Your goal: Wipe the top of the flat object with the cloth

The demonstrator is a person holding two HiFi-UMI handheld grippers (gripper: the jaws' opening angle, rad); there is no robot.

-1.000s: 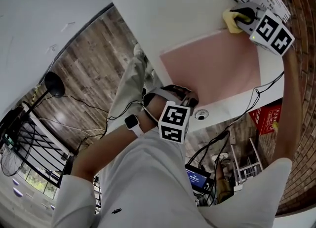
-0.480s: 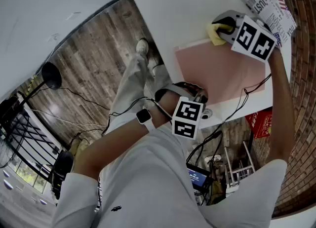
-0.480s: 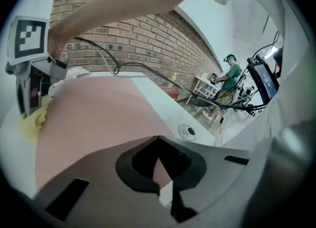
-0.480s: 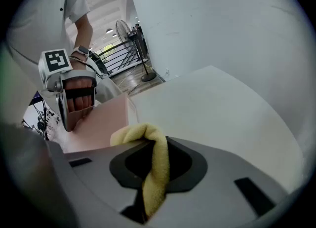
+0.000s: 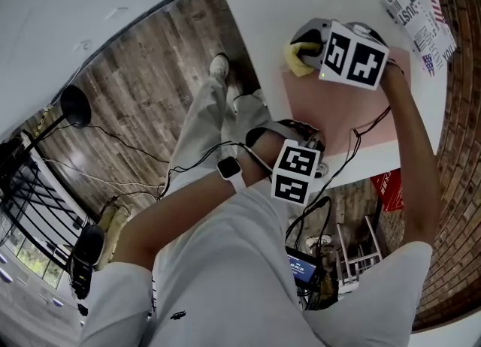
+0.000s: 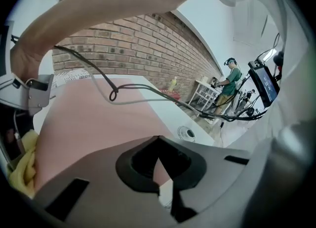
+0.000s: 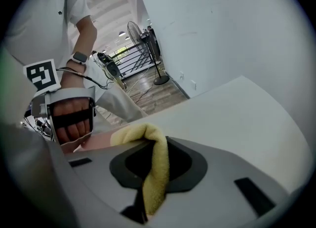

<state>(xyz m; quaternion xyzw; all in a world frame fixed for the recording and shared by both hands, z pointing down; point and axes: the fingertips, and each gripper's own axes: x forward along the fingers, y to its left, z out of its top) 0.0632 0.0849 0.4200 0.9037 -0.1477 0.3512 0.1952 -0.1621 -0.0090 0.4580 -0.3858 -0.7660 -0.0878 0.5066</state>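
A pink flat mat (image 5: pixel 334 109) lies on the white table (image 5: pixel 285 0). My right gripper (image 5: pixel 307 51) is shut on a yellow cloth (image 5: pixel 297 60) and presses it on the mat's far left corner. In the right gripper view the cloth (image 7: pixel 148 138) hangs folded between the closed jaws of the right gripper (image 7: pixel 155 172). My left gripper (image 5: pixel 294 134) sits at the mat's near edge. In the left gripper view its jaws (image 6: pixel 163 172) are closed on that edge, with the mat (image 6: pixel 98 118) stretching ahead and the cloth (image 6: pixel 22 168) at the left.
A printed newspaper (image 5: pixel 421 7) lies beyond the mat by the brick wall (image 6: pixel 133 39). A cable (image 6: pixel 148 98) trails over the mat. The table has a round grommet (image 6: pixel 187 133). A red box (image 5: pixel 389 188) and gear sit under the table. A person (image 6: pixel 229 76) stands far off.
My right gripper has dragged the yellow cloth along the mat's far edge, away from the newspaper toward the left corner. The left gripper stays at the near edge.
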